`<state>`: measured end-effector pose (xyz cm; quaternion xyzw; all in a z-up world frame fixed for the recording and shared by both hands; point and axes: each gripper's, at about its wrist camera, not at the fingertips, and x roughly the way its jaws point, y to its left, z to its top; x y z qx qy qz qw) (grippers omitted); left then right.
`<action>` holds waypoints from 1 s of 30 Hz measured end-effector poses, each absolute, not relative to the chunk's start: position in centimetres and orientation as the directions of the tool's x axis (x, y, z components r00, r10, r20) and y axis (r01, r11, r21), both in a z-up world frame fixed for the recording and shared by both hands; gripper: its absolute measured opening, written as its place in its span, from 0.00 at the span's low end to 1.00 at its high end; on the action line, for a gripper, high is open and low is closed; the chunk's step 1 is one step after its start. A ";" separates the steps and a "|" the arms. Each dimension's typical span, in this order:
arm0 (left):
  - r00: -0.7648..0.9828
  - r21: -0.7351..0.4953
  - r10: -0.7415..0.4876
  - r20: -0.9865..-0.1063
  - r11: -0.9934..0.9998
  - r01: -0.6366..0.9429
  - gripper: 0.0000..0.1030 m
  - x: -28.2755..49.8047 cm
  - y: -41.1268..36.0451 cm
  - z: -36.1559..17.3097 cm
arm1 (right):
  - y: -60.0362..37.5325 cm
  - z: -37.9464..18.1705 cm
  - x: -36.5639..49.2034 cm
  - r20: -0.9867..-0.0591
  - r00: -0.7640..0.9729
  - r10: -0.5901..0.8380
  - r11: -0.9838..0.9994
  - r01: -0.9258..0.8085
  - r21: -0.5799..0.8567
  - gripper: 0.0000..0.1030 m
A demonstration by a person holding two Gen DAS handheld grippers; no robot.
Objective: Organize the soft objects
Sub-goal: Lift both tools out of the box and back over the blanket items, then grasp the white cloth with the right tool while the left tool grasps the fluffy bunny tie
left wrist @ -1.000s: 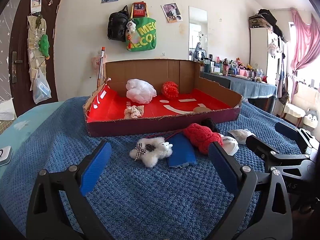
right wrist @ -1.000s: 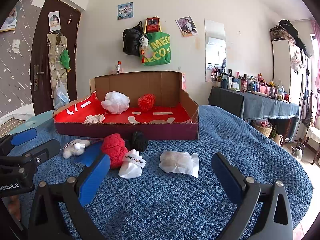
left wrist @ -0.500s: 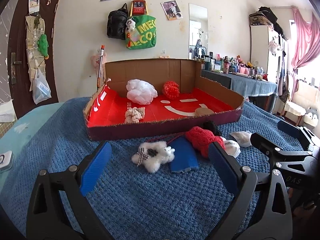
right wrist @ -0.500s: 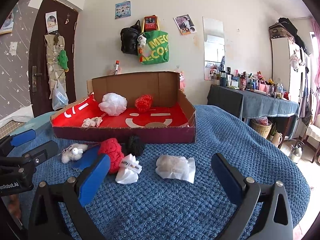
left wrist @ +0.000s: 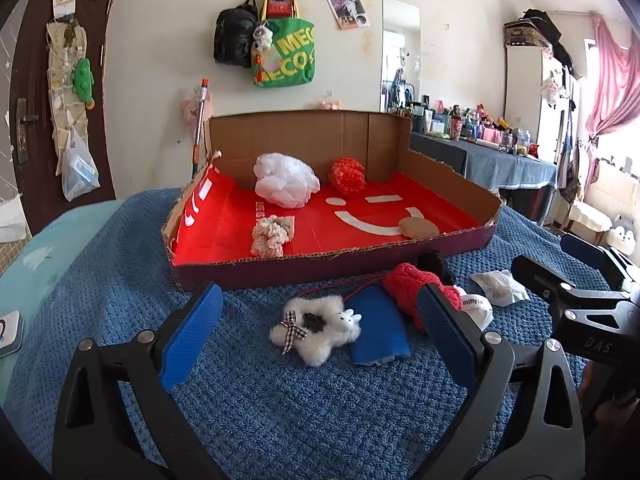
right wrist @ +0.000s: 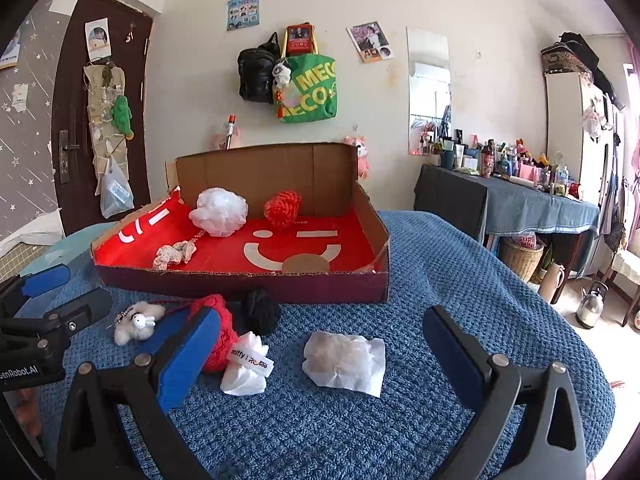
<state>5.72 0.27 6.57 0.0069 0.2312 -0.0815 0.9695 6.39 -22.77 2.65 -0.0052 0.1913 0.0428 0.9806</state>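
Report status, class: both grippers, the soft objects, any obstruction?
Left gripper open, empty, facing white plush toy. Right gripper open, empty, facing white pouch. Three soft items in cardboard box. Nothing obstructing.

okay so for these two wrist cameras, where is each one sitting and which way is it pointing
Left wrist: sits on the open left gripper, low over the blue blanket, facing the white plush toy and the cardboard box; the right gripper shows at its right edge.
Right wrist: sits on the open right gripper, facing the white pouch; the left gripper shows at its left edge.
Shared: box, red knit item, plush toy.
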 end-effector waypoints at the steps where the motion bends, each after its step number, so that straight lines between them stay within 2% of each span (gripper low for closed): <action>1: 0.873 -0.032 -0.163 -0.460 0.985 0.168 0.96 6.0 0.4 6.5 | -22.8 2.6 6.6 -0.388 0.918 0.085 0.996 -0.088 0.010 1.00; 12: 0.784 -0.092 -0.211 -0.583 0.977 0.195 0.96 9.0 1.4 5.2 | -23.4 2.0 9.5 -0.551 0.823 0.139 0.990 -0.137 0.045 1.00; 23: 0.685 -0.106 -0.223 -0.694 0.972 0.209 0.96 11.8 1.9 4.0 | -25.5 0.8 12.7 -0.696 0.710 0.110 0.994 -0.095 0.061 1.00; 26: 0.664 -0.111 -0.231 -0.711 0.970 0.218 0.95 12.2 1.8 3.6 | -25.9 0.3 13.1 -0.712 0.694 0.109 0.994 -0.087 0.067 1.00; 27: 0.655 -0.112 -0.234 -0.718 0.968 0.223 0.94 12.3 1.7 3.4 | -26.0 0.2 13.2 -0.715 0.690 0.112 0.994 -0.085 0.073 1.00; 29: 0.645 -0.111 -0.239 -0.726 0.966 0.233 0.79 12.5 1.6 3.2 | -26.1 0.0 13.4 -0.722 0.681 0.123 0.992 -0.090 0.085 0.96; 30: 0.633 -0.118 -0.246 -0.734 0.964 0.237 0.76 12.7 1.6 3.0 | -26.0 -0.1 13.5 -0.725 0.677 0.124 0.992 -0.094 0.083 0.94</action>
